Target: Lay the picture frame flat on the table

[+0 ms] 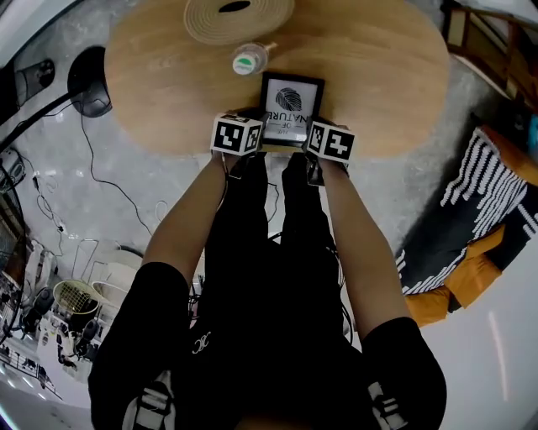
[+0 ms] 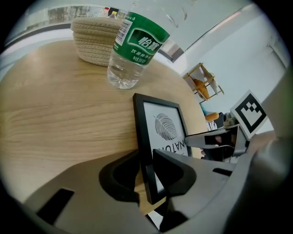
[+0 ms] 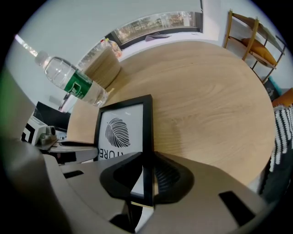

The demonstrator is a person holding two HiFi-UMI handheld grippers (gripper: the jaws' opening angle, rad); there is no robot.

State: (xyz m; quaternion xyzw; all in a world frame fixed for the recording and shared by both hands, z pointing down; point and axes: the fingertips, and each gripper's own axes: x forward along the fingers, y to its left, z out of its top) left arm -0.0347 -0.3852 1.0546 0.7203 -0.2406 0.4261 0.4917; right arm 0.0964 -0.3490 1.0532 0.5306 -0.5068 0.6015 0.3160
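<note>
**Both claws gripping the picture frame at the table's near edge**

At the far left of the head view, black cables [image 1: 101, 180] are trailing over the grey floor beside the round wooden table [image 1: 378, 67]. Toward the back of the table, a woven basket [image 1: 239, 17] is sitting with a clear water bottle [image 1: 249, 60] standing just in front of it, its green label facing the left claw's camera.

The person's left arm is reaching forward, with the marker cube [image 1: 237, 134] riding on top of the left claw [image 2: 145, 169]. This claw is closing on the left side of the picture frame [image 1: 292, 105]. One pad is pressing on the glass front and the other is sitting against the back, so the jaws are standing only as far apart as the black frame is thick.

The frame is standing between the two claws, close to the table's near edge and just in front of the bottle. It is not lying flat: it is rising off the wood on edge, with its leaf print facing up toward the person.

The right claw [image 3: 147, 176], under its own marker cube [image 1: 329, 141], is clamping the frame's right side in the same way, with both pads tight on the black edge.

Further right, off the table, a black-and-white striped cloth [image 1: 487, 201] is lying on the floor, and a wooden rack [image 3: 256, 32] is standing behind it.
</note>
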